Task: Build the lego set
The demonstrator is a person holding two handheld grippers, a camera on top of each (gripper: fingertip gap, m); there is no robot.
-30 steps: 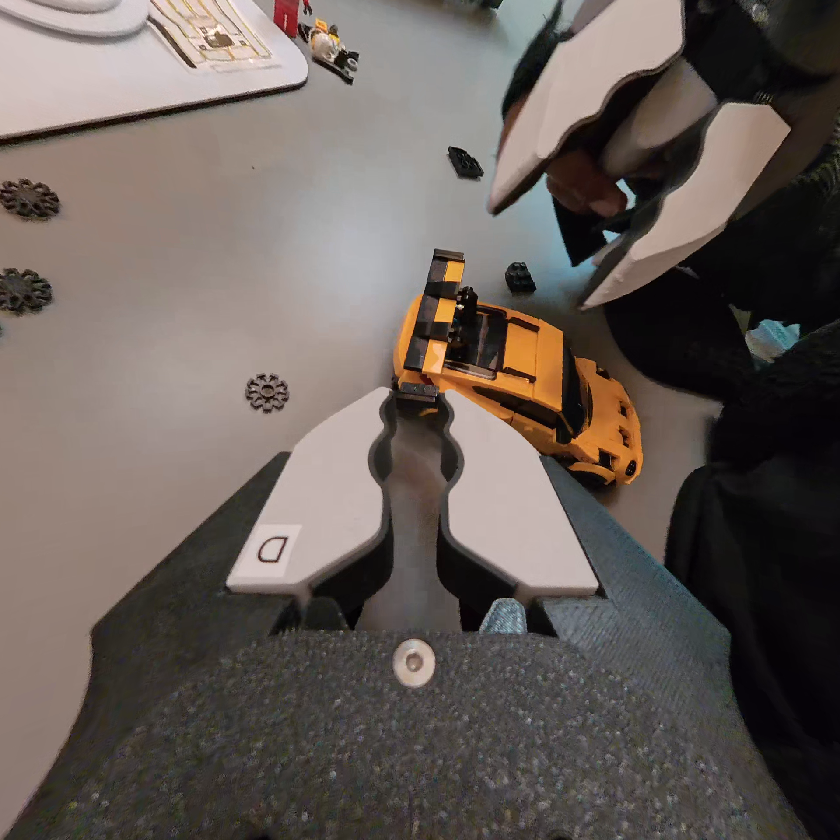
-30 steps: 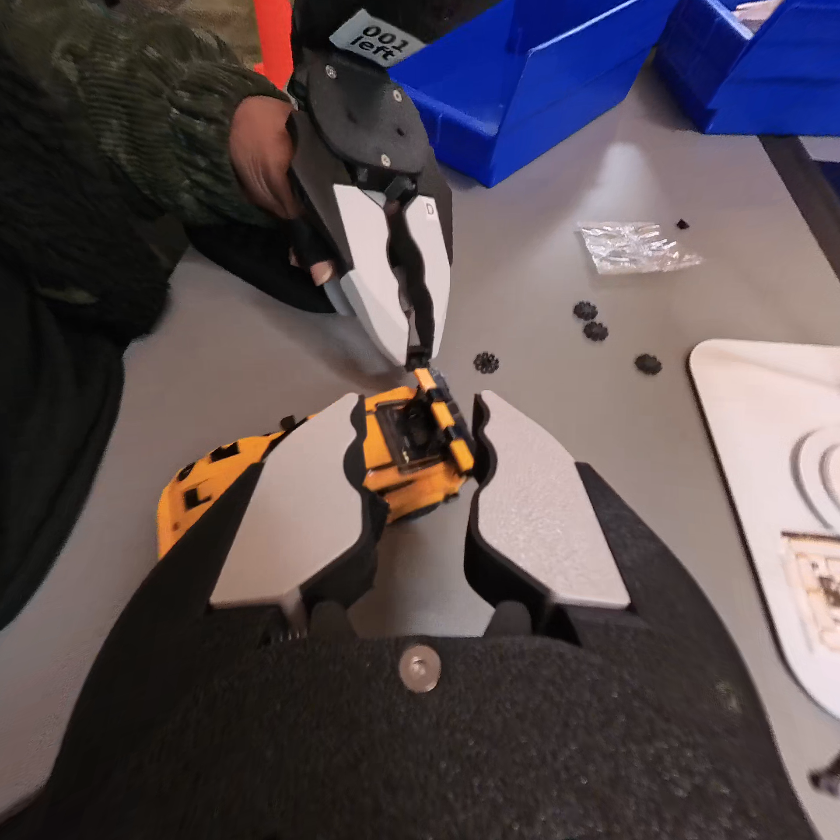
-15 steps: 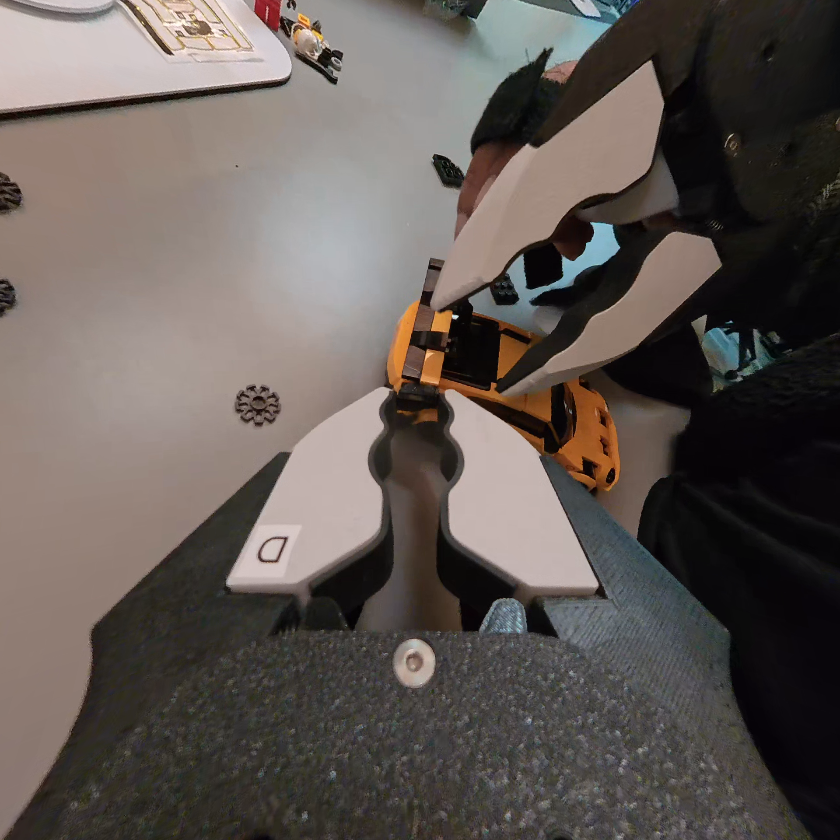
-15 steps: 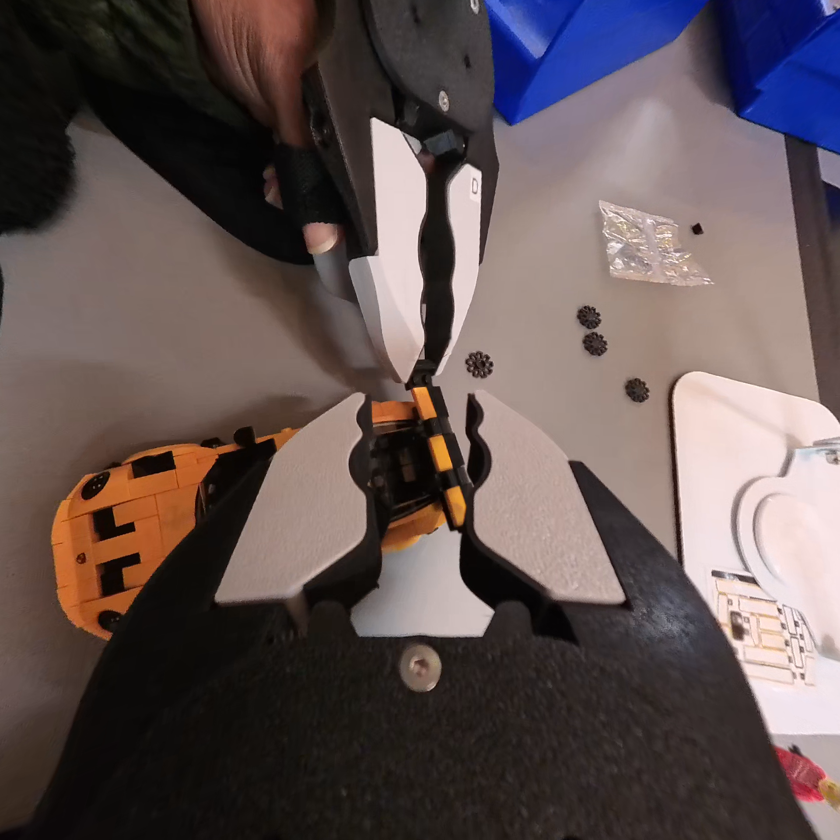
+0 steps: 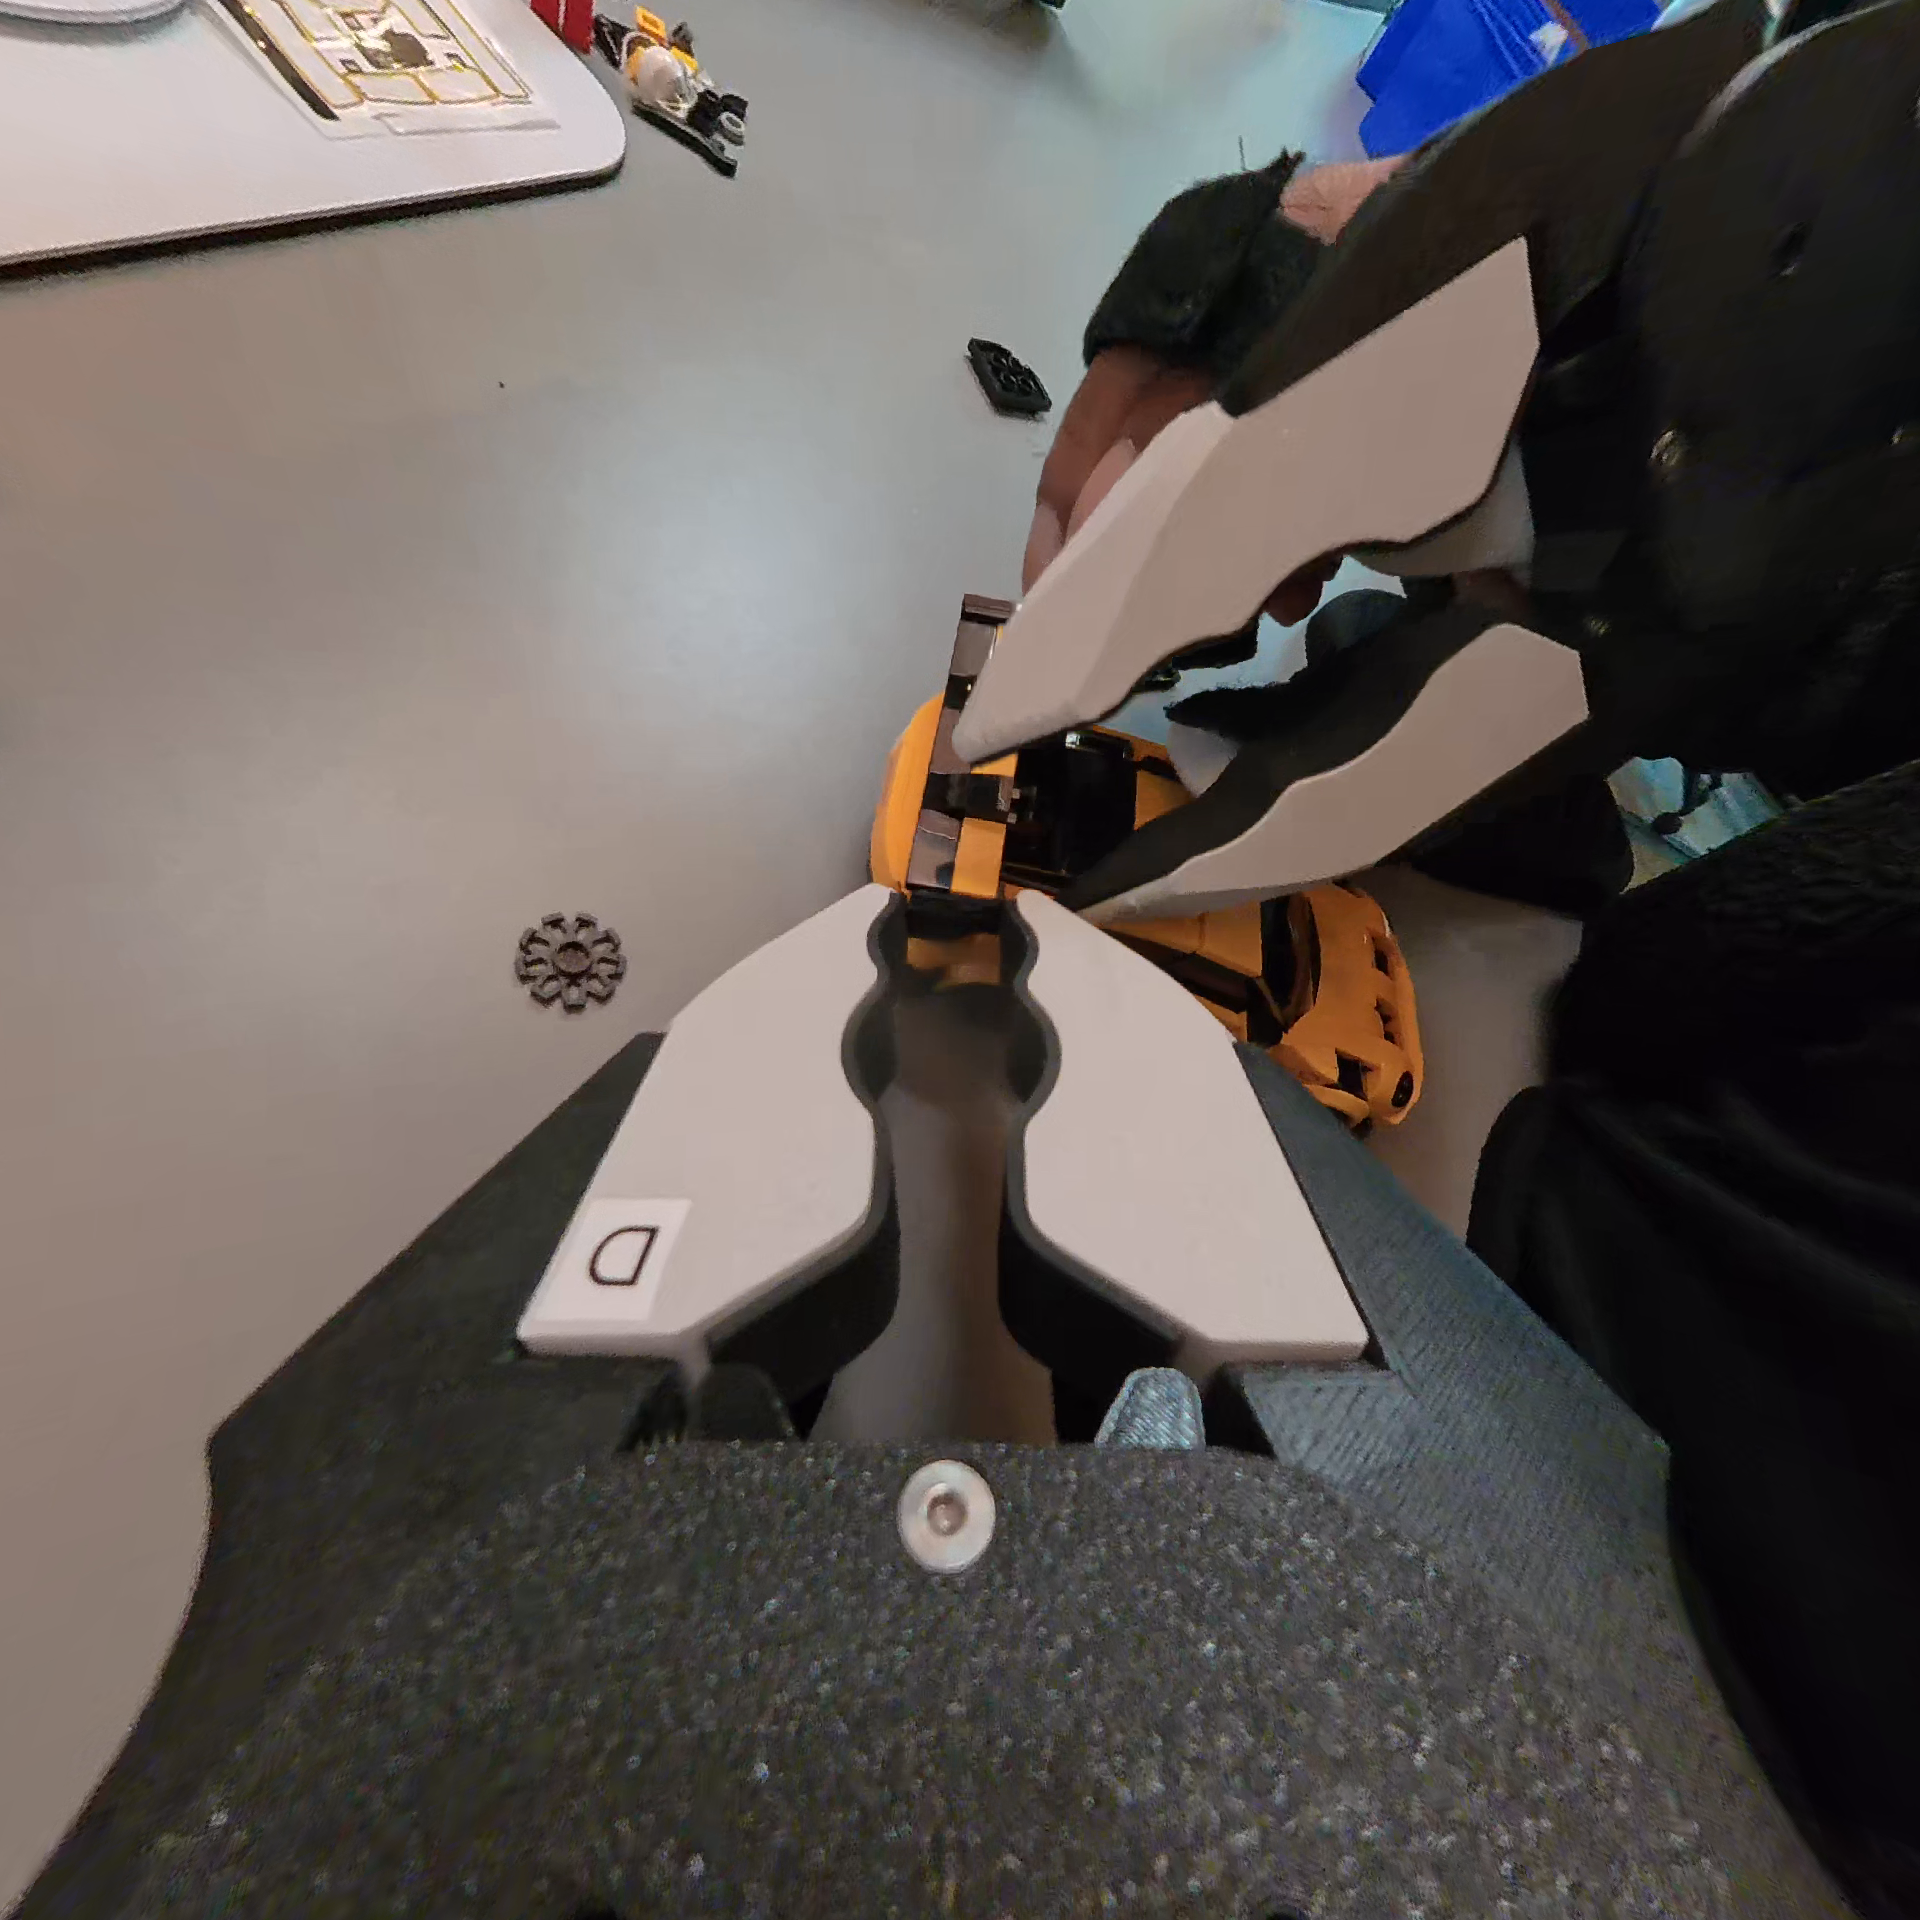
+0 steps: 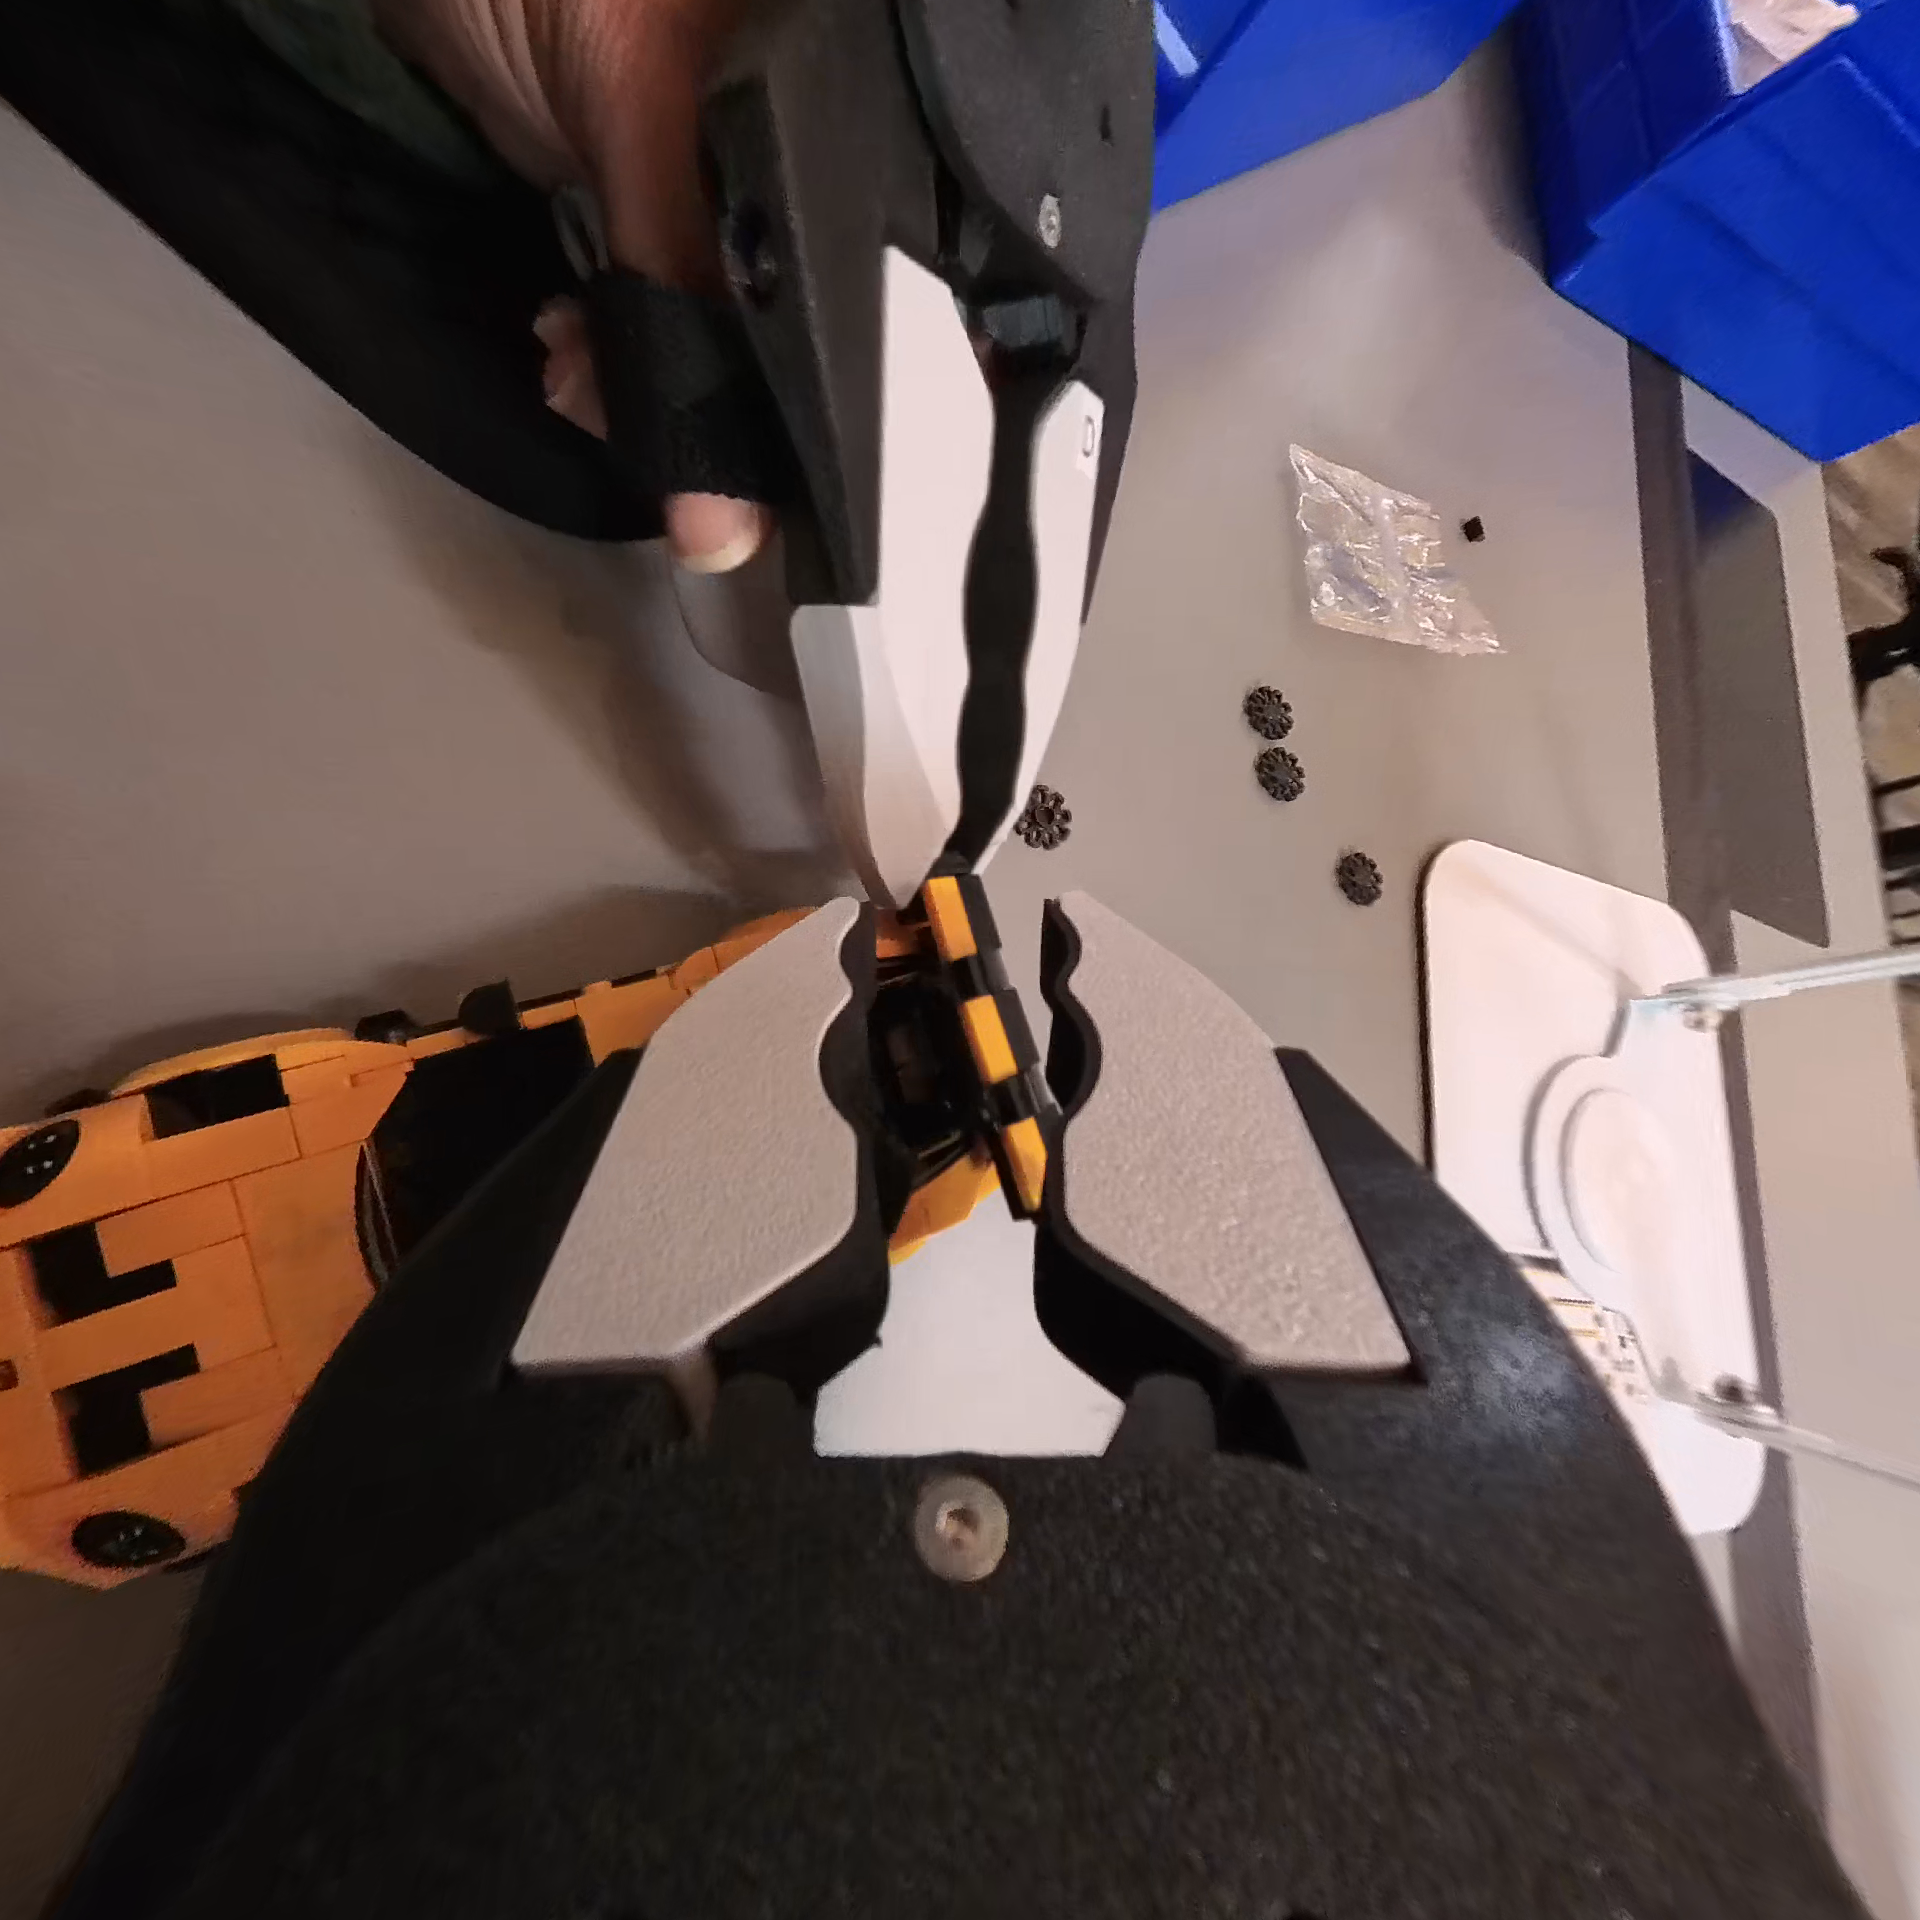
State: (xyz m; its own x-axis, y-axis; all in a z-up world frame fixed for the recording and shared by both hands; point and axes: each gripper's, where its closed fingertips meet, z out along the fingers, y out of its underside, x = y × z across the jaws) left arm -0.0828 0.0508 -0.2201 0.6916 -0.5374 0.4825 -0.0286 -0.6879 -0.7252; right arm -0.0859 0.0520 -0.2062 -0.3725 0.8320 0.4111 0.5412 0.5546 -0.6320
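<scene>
An orange and black Lego car [image 5: 1309, 966] lies on the grey table; it also shows in the right wrist view [image 6: 187, 1195]. Its striped orange-black rear spoiler [image 5: 961, 831] stands up at the car's back. My left gripper [image 5: 951, 909] is shut on the near end of the spoiler. In the right wrist view the left gripper [image 6: 940, 868] comes down from above onto the spoiler [image 6: 987, 1029]. My right gripper [image 6: 951, 914] is open, one finger on each side of the spoiler and the car's rear. In the left wrist view the right gripper [image 5: 1023, 821] reaches in from the upper right.
Black gear-shaped parts [image 5: 570, 961] [image 6: 1268, 712] lie loose on the table. A white board [image 5: 260, 135] [image 6: 1558, 1039] holds printed sheets. A small black plate [image 5: 1008, 376], minifigure parts [image 5: 675, 73], a clear bag [image 6: 1382, 561] and blue bins [image 6: 1766, 208] lie farther off. The grippers are tip to tip, or close to it. Between my right fingertips and the small black plate [image 5: 1008, 376] there is roughly 20 centimeters.
The right gripper has come down from above the car and now straddles the spoiler and the car's rear. The left gripper has kept its hold on the spoiler's end.
</scene>
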